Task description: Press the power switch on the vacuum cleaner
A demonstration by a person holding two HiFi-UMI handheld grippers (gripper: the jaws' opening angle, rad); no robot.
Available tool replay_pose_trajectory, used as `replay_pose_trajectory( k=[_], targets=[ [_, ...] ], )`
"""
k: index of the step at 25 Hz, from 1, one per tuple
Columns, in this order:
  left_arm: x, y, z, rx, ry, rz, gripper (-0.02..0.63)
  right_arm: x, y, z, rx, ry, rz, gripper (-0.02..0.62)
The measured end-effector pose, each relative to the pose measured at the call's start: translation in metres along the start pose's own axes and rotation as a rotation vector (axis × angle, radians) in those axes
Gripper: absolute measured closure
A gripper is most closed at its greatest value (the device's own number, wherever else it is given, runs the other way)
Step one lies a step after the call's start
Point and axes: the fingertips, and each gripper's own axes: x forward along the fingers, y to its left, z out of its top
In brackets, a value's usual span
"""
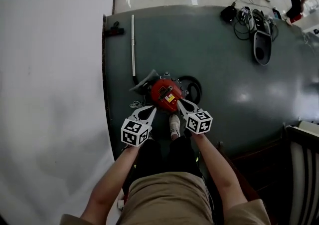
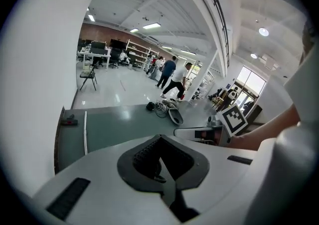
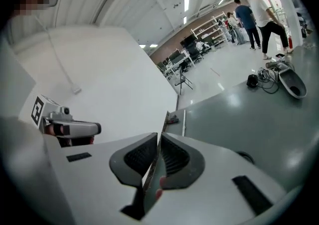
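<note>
The red round vacuum cleaner (image 1: 165,94) sits on the dark green floor mat (image 1: 219,69), with a yellow label on its top. Its black hose (image 1: 192,88) curls at its right. My left gripper (image 1: 151,111) is shut and points at the cleaner's near left side, just short of it. My right gripper (image 1: 179,102) is shut too, its tip at the cleaner's near right edge; I cannot tell whether it touches. In the right gripper view the jaws (image 3: 158,138) stand nearly together, with a sliver of red behind them. The left gripper's jaws (image 2: 160,140) hide the cleaner.
A metal tube (image 1: 133,44) lies on the mat beyond the cleaner, and a small black tool (image 1: 113,31) lies at the mat's far left corner. Far right lie cables (image 1: 244,17) and a dark shell-shaped part (image 1: 262,45). My shoe (image 1: 174,125) is between the grippers. People (image 2: 173,77) stand in the distance.
</note>
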Motion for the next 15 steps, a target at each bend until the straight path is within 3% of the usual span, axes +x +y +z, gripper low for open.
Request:
replay_pose_trajectory(
  k=[3,6,9,12,15],
  targets=[
    [-0.018,-0.022,0.022,0.011,-0.026,-0.012,0.600,-0.036,0.037,0.047,-0.054,-0.104,0.006,0.583],
    [-0.041,-0.045,0.054,-0.020,-0.088,-0.026,0.600,-0.080,0.074,0.098,-0.223,-0.216,0.011,0.583],
    [-0.072,-0.074,0.093,-0.022,-0.174,-0.035,0.600,-0.120,0.107,0.129,-0.340,-0.224,0.056,0.583],
    [-0.092,-0.098,0.132,0.002,-0.252,-0.061,0.600,-0.146,0.116,0.159,-0.382,-0.185,0.036,0.583],
    [-0.101,-0.108,0.172,0.045,-0.311,-0.093,0.600,-0.171,0.127,0.205,-0.409,-0.255,0.021,0.583]
  ],
)
